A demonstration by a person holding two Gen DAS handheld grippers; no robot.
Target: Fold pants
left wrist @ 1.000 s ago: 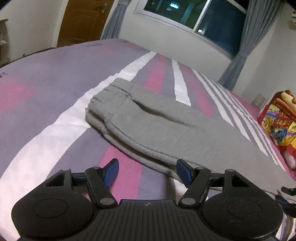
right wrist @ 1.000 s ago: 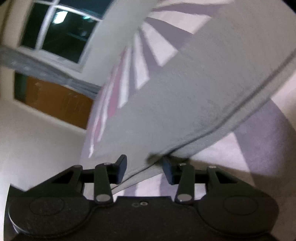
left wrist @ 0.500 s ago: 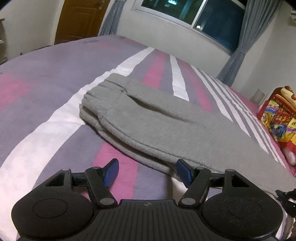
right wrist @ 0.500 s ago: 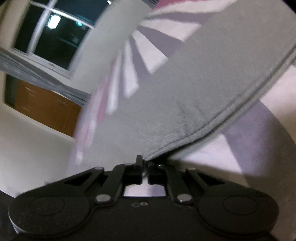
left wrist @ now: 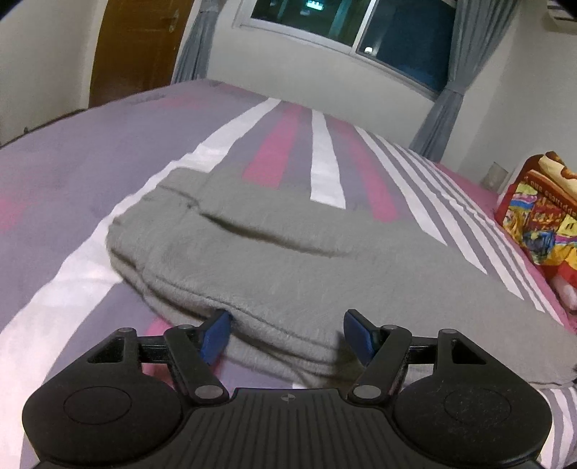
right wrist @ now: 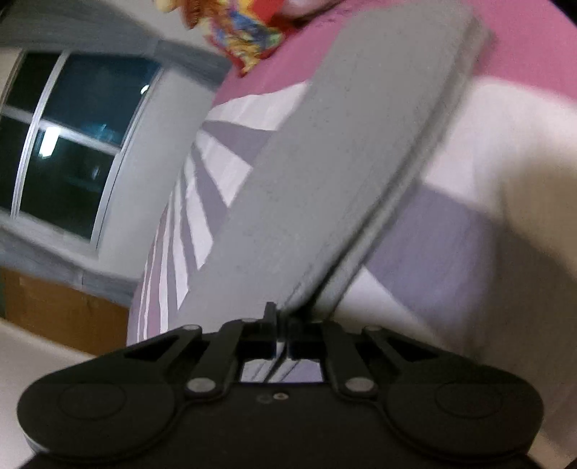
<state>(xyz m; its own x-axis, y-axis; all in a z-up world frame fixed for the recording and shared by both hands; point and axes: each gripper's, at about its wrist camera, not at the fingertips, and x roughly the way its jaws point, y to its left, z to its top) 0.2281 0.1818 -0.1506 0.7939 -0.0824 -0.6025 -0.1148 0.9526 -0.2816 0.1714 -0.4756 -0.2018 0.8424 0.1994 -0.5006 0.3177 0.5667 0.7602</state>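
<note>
We see grey pants lying folded lengthwise on a striped bed, wide bare cover to their left. Our left gripper stands open astride their near edge. Our right gripper, jaws just easing a little apart, pinches the pants' layered edge

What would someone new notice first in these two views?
The grey pants lie across the middle of the striped bedspread. The left tongs stand open at the pants' near edge. The right tongs are shut on the pants' edge, the leg stretching away towards a bright printed bundle.
</note>
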